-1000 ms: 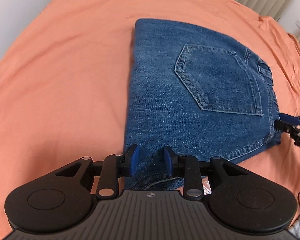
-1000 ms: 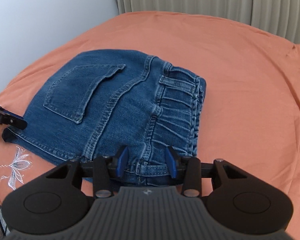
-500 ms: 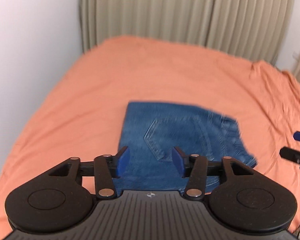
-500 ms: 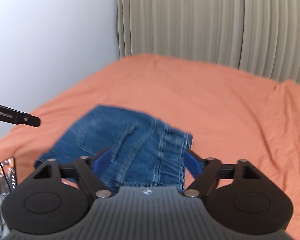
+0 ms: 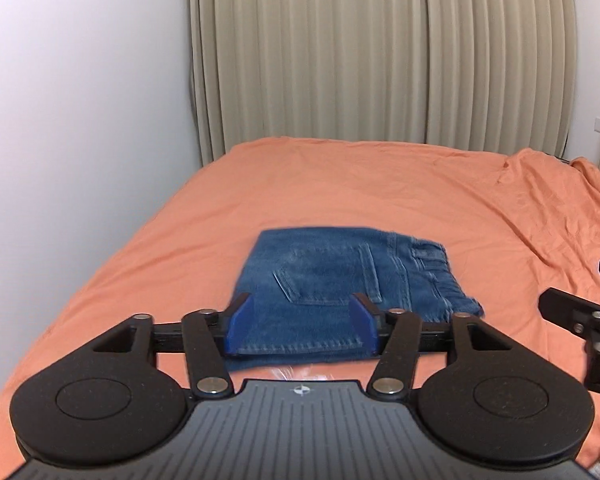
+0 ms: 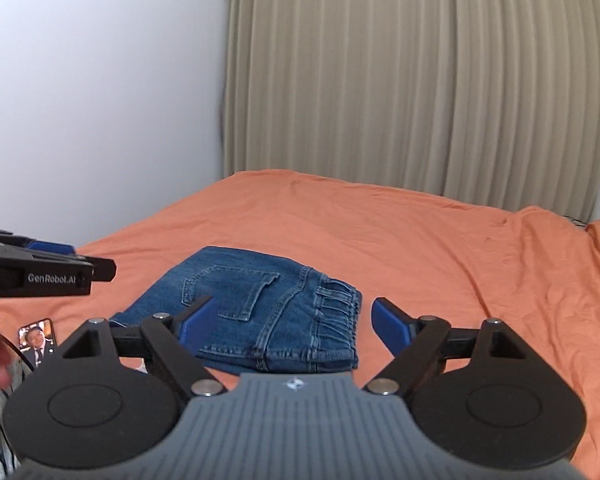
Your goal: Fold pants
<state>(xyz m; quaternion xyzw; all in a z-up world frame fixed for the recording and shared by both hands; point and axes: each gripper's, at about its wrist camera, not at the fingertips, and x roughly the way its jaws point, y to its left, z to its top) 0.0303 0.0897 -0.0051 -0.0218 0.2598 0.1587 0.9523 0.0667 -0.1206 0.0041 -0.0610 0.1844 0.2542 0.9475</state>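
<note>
One pair of pants [image 5: 340, 292] is lying folded into a compact blue denim bundle on the orange bed sheet [image 5: 340, 184], back pocket facing up and waistband toward the right. The pants are resting free, with nothing touching them. Both grippers are hovering above and short of the near edge of the bundle: the left gripper [image 5: 300, 326] is standing with its jaws parted, which have just been opening, with nothing between them; the right gripper [image 6: 288, 322] is spread wide and likewise empty. A phone [image 6: 38, 340] is lying on the sheet at the near left. Judging by the neat stack, the folding is looking finished, and the release step is wrapping up. Next, the person is likely needing only to check that the edges are lying flat.
</note>
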